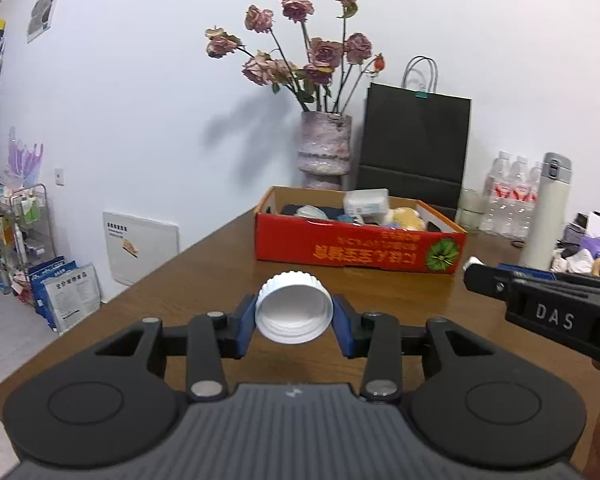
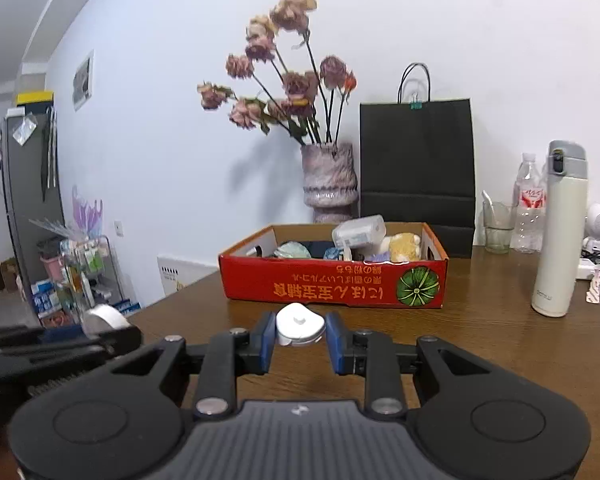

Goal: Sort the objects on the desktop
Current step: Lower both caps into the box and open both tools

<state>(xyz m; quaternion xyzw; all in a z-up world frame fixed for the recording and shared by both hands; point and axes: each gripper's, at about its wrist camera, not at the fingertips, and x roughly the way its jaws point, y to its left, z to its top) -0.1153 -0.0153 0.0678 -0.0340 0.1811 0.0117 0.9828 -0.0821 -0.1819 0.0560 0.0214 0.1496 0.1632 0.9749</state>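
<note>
In the left wrist view my left gripper (image 1: 294, 314) is shut on a white ribbed screw cap (image 1: 294, 308), whose hollow side faces the camera, held above the brown table (image 1: 204, 276). In the right wrist view my right gripper (image 2: 300, 330) is shut on a small white rounded object (image 2: 300, 324), also off the table. Ahead of both stands a red cardboard box (image 1: 356, 250) (image 2: 332, 284) with several items inside. The right gripper's black body (image 1: 548, 308) shows at the right of the left view; the left gripper with its white cap (image 2: 102, 318) shows at the left of the right view.
Behind the box stand a vase of dried roses (image 2: 330, 180) and a black paper bag (image 2: 418, 168). A cream thermos (image 2: 558, 232), a glass (image 2: 498, 226) and water bottles (image 2: 530, 208) are at the right. The table's left edge (image 1: 148, 276) drops to shelves and packages.
</note>
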